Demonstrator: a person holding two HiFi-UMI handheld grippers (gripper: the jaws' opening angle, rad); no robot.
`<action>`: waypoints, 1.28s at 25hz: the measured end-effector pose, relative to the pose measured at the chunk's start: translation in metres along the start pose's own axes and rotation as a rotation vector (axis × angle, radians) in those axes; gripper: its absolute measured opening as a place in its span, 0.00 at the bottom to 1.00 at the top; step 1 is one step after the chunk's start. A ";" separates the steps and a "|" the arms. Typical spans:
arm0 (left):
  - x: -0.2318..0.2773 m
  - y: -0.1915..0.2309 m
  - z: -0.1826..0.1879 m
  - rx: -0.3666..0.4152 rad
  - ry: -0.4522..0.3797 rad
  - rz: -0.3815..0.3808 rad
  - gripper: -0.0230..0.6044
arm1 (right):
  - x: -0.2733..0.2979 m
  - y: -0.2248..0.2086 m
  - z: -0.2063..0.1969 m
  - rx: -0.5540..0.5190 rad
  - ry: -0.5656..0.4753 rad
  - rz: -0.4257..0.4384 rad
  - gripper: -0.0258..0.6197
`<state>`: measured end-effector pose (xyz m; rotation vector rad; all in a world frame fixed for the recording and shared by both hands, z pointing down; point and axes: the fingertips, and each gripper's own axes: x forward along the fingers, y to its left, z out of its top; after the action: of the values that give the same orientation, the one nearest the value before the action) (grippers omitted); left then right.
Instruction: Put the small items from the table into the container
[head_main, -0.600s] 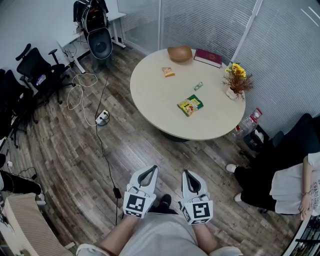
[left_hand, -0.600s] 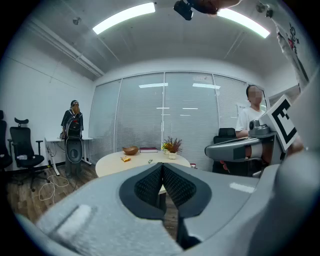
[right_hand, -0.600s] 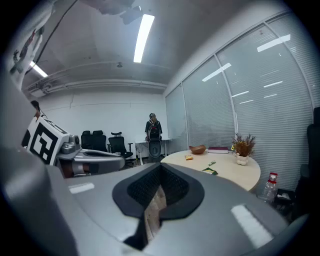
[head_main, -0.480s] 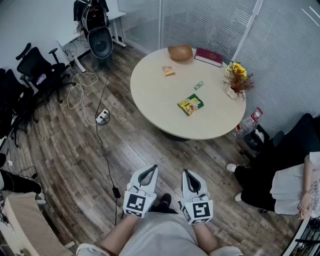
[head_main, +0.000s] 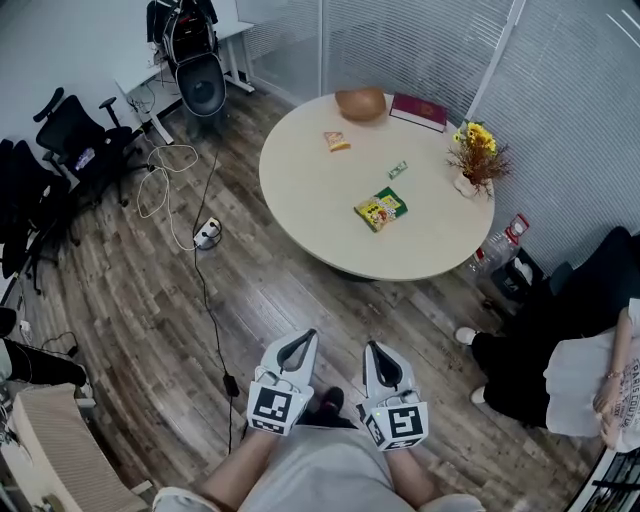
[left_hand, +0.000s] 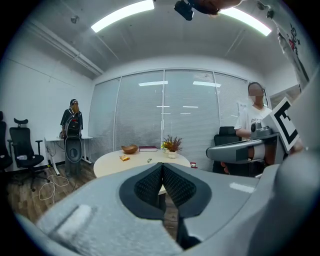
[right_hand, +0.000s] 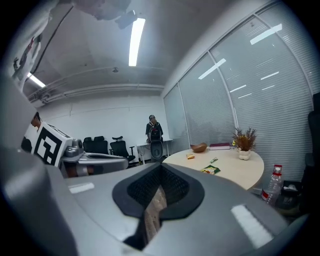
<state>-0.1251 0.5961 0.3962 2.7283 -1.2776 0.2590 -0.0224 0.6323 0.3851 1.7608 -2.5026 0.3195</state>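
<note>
Well short of the round desk (head_main: 320, 215), the left tool (head_main: 298, 345) and the right tool (head_main: 377, 350) are held clenched, empty.
Wood floor (head_main: 300, 290) is seen between them and the desk's edge; cables (head_main: 160, 185) are strewn leftward.

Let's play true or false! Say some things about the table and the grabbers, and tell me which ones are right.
1. The bowl sits beside the book on the table. True.
2. Both grippers are holding snacks. False: the left gripper and right gripper are shut and empty, far from the table.
3. The flowers stand on the floor. False: they stand on the table, near its edge.
4. Three packets lie on the table. True: an orange packet, a green packet and a snack bag.
</note>
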 end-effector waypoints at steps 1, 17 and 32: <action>0.002 0.000 -0.001 0.001 0.000 0.003 0.03 | 0.001 -0.001 0.000 0.000 -0.003 0.004 0.04; 0.135 0.048 0.000 -0.050 -0.001 -0.025 0.03 | 0.091 -0.094 -0.006 0.030 0.034 -0.048 0.04; 0.358 0.218 0.044 0.009 0.026 -0.135 0.03 | 0.350 -0.209 0.013 0.043 0.147 -0.165 0.04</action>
<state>-0.0630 0.1807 0.4334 2.7936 -1.0821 0.2856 0.0539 0.2387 0.4595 1.8711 -2.2504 0.4758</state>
